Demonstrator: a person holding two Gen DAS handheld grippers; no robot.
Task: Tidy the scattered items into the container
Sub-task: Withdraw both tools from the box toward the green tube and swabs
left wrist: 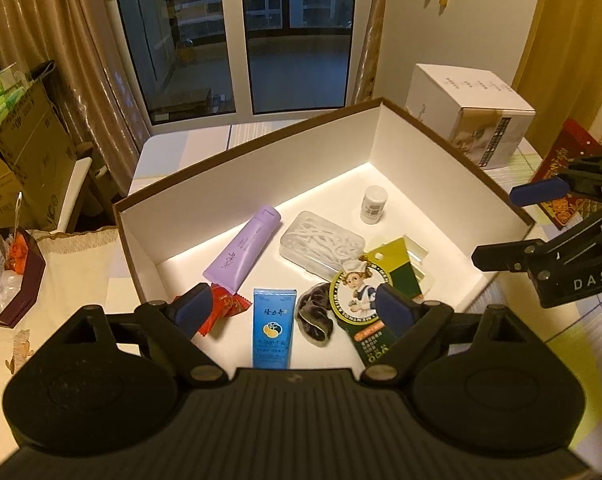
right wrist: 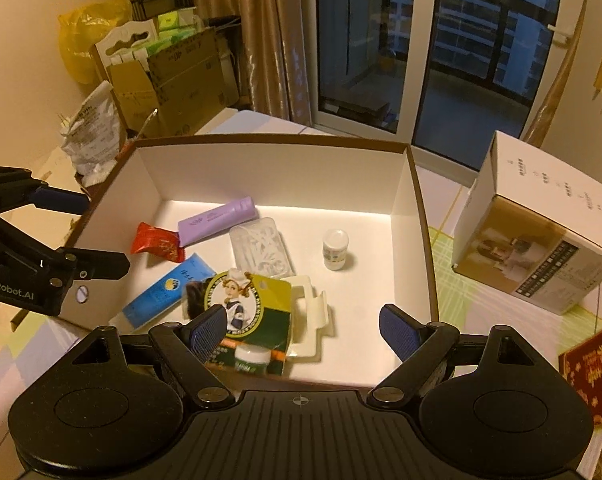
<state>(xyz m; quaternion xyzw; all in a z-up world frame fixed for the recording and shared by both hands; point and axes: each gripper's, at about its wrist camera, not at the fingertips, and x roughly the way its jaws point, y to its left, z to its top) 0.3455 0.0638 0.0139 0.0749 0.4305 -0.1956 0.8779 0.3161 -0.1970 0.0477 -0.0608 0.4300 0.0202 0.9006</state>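
A white cardboard box with a brown rim is sitting on the table, holding the gathered items. Lying on its floor are a lilac plastic tube, a clear plastic case of white picks, a small white round bottle, a blue hand-cream tube, a red foil sachet, a dark crumpled fabric scrunchie, and a green-and-yellow carded pack with a girl's portrait, the last overlapping a cream plastic tray. The left gripper is hovering over the near edge of the box, its blue-padded fingers spread wide and gripping nothing. The right gripper is likewise hanging above the box with fingers spread apart. A white printed carton is standing just beside the box.
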